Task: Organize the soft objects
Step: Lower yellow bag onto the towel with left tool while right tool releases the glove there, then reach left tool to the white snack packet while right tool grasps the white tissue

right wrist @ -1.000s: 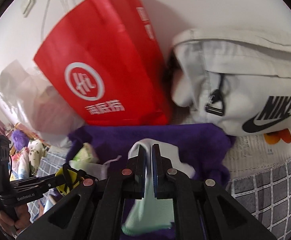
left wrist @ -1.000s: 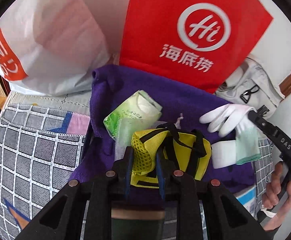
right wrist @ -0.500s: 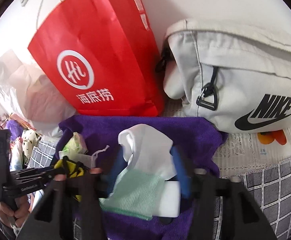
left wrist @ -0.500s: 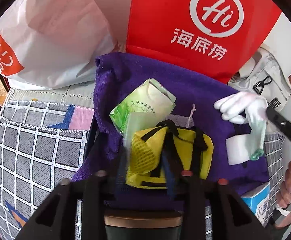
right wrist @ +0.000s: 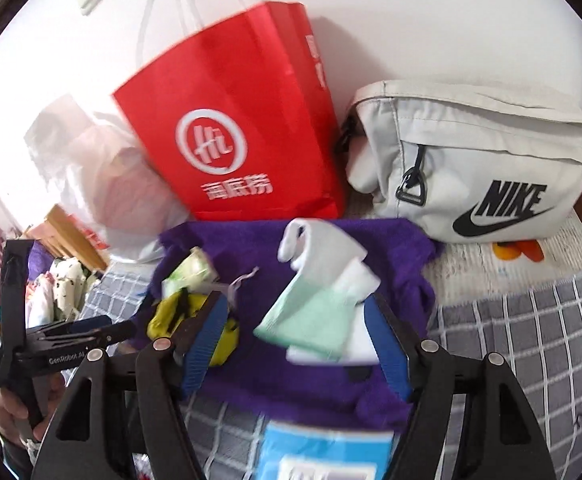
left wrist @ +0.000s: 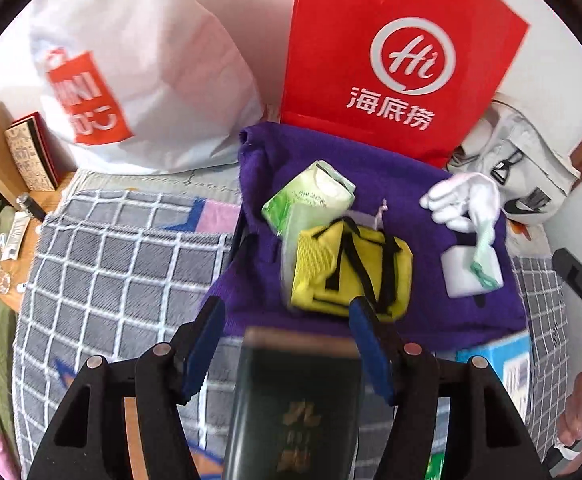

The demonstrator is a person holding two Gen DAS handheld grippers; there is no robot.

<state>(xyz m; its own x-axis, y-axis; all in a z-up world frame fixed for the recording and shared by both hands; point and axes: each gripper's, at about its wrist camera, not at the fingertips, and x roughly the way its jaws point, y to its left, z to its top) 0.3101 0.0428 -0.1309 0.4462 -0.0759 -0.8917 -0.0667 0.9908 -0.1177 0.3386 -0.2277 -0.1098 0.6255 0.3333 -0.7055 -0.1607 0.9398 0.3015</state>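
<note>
Two grippers hang over the fuzzy purple towel (left wrist: 375,184) — the left gripper (left wrist: 287,330) and right gripper (right wrist: 297,326) have both just been opening, jaws spread wide and gripping nothing. On the towel's near-left part lies the yellow mesh pouch (left wrist: 351,270) with black straps, touching a glossy green tissue pack (left wrist: 311,198). Toward the towel's right side a limp white glove (right wrist: 315,242) drapes onto a folded mint cloth (right wrist: 311,320). Behind the towel stands a stiff red paper bag (right wrist: 235,120).
</note>
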